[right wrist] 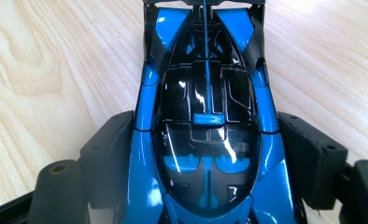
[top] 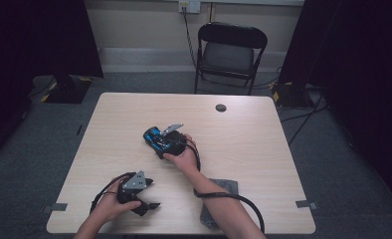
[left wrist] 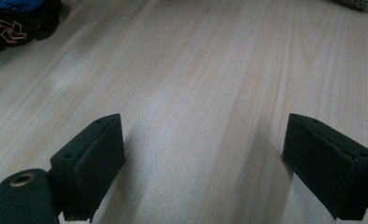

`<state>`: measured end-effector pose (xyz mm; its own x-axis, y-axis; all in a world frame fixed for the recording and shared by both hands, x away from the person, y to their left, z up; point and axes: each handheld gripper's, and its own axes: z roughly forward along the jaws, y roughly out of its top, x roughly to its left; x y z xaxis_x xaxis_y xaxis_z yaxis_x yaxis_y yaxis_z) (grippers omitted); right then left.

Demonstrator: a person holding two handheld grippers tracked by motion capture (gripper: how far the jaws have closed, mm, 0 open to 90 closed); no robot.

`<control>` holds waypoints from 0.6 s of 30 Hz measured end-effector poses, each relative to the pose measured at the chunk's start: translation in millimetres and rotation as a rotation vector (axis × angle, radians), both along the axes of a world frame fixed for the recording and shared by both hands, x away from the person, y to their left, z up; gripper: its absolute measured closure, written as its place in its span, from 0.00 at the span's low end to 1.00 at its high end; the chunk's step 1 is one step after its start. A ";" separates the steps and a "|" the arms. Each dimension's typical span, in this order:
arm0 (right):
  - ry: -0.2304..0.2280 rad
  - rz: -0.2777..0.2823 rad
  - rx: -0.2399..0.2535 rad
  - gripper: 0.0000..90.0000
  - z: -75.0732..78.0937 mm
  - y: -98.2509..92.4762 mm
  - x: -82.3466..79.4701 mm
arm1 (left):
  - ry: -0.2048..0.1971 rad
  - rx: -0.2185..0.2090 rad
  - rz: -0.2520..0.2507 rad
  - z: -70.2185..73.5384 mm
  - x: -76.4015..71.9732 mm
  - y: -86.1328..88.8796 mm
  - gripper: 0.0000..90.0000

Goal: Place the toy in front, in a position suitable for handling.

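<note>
Right gripper (right wrist: 205,154) straddles toy car (right wrist: 205,116), jaws against its flanks, apparently clamped to steady it on table (top: 244,129). Left gripper (left wrist: 205,158) rests aside, jaws apart, empty.

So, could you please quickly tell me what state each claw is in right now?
Left claw: open, nothing between its jaws, over bare table.
Right claw: closed on the blue toy car.
</note>
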<state>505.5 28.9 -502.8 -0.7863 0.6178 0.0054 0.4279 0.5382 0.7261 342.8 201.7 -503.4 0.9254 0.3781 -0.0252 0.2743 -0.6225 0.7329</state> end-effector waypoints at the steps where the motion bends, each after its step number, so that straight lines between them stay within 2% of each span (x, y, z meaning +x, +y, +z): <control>1: 0.000 0.000 0.004 0.27 -0.3 -0.4 -0.3 | 0.000 0.002 -0.001 0.1 0.1 0.1 0.14; 9: -0.003 -0.007 0.010 0.26 -1.1 -0.9 -1.4 | 0.000 0.002 -0.001 0.1 0.1 0.1 0.13; 14: 0.016 -0.017 0.037 0.20 -0.5 1.0 -0.2 | 0.000 0.000 0.000 0.0 0.1 0.0 0.14; 18: -0.001 -0.014 0.013 0.18 1.6 4.5 2.1 | -0.001 -0.004 0.002 -0.3 0.1 -0.1 0.14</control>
